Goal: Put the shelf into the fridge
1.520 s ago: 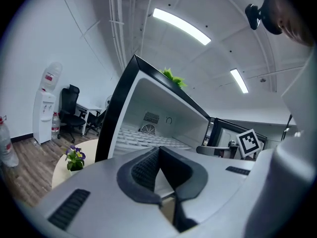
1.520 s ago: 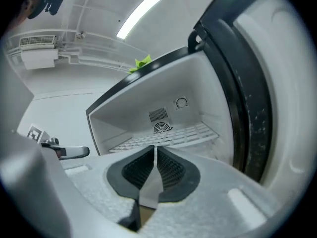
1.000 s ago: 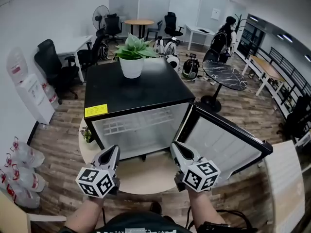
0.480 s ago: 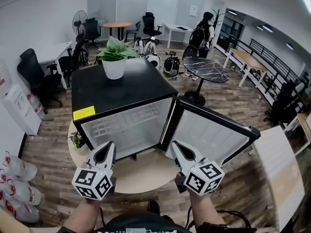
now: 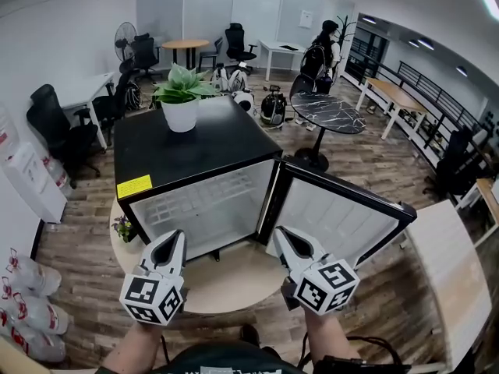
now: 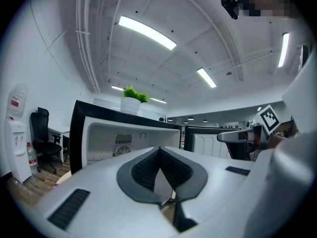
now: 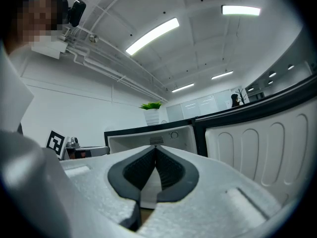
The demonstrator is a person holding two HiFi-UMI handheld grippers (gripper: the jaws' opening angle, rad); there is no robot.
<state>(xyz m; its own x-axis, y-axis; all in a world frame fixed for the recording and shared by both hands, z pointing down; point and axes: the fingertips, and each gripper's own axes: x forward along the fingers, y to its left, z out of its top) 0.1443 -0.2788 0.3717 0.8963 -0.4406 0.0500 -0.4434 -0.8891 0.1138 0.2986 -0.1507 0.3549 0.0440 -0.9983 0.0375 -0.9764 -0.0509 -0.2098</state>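
Note:
A black mini fridge (image 5: 195, 146) stands on a round wooden table (image 5: 234, 283), and its door (image 5: 343, 216) is swung open to the right. Inside the white cavity, a white wire shelf (image 5: 199, 201) lies in the upper part. My left gripper (image 5: 175, 236) is shut and empty in front of the cavity's left half. My right gripper (image 5: 281, 234) hovers near the door hinge; its jaws have just been closing with nothing between them, and they now stand shut. The left gripper view shows my left gripper (image 6: 159, 148) facing the open fridge (image 6: 114, 133). In the right gripper view, my right gripper (image 7: 156, 148) faces the fridge (image 7: 163, 135).
A potted plant (image 5: 181, 104) stands on the fridge top. A small plant (image 5: 123, 226) sits at the table's left edge. Water bottles (image 5: 23, 318) lie on the floor at left. A pale board (image 5: 452, 287) stands at right. Office chairs and a dark round table (image 5: 327, 114) are behind.
The head view has swung, so the fridge now sits further left in the picture. Both grippers have risen slightly and stay in front of the open fridge.

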